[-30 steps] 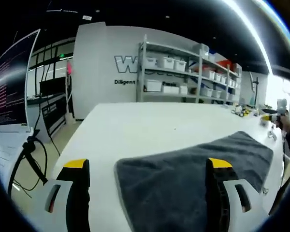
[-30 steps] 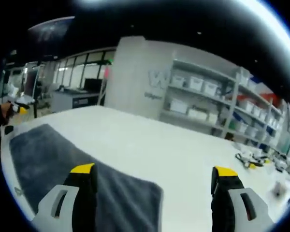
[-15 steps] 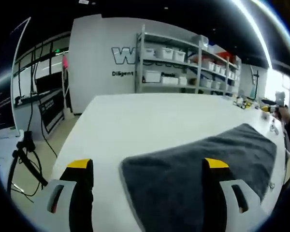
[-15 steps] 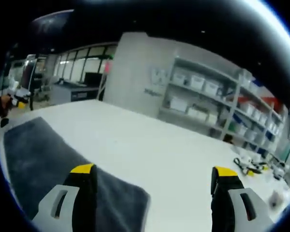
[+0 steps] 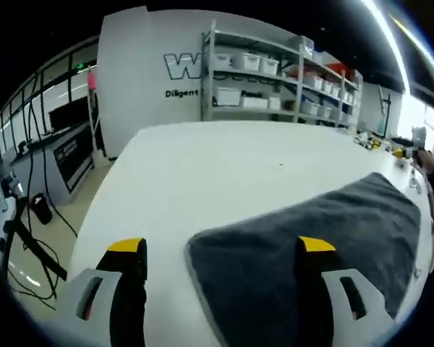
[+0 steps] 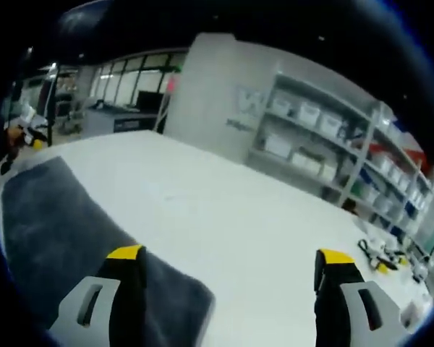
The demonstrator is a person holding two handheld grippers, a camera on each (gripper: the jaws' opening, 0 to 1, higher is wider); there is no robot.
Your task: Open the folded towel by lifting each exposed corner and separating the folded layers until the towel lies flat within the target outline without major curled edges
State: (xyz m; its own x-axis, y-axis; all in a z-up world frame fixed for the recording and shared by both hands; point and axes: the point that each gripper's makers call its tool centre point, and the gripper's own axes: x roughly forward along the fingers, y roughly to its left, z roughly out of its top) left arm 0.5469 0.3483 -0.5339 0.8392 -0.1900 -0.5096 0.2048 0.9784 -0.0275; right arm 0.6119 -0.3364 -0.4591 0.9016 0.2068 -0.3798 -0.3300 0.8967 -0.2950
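On the white table (image 5: 202,166) lies the dark grey towel (image 5: 311,238), folded. Left gripper (image 5: 217,249) and right gripper (image 6: 228,256) hover wide open, empty, at opposite towel corners. Behind, shelving (image 5: 275,72) holds white storage bins (image 5: 229,96), contents unreadable.

the left tool (image 5: 218,253) hovers with its yellow-tipped jaws spread wide, nothing between them. a dark grey towel (image 5: 311,238) lies folded on the white tabletop (image 5: 202,173), its near corner between the jaws, the right jaw over the cloth. behind stand shelves (image 5: 275,79) with white bins against a lettered wall (image 5: 152,72)
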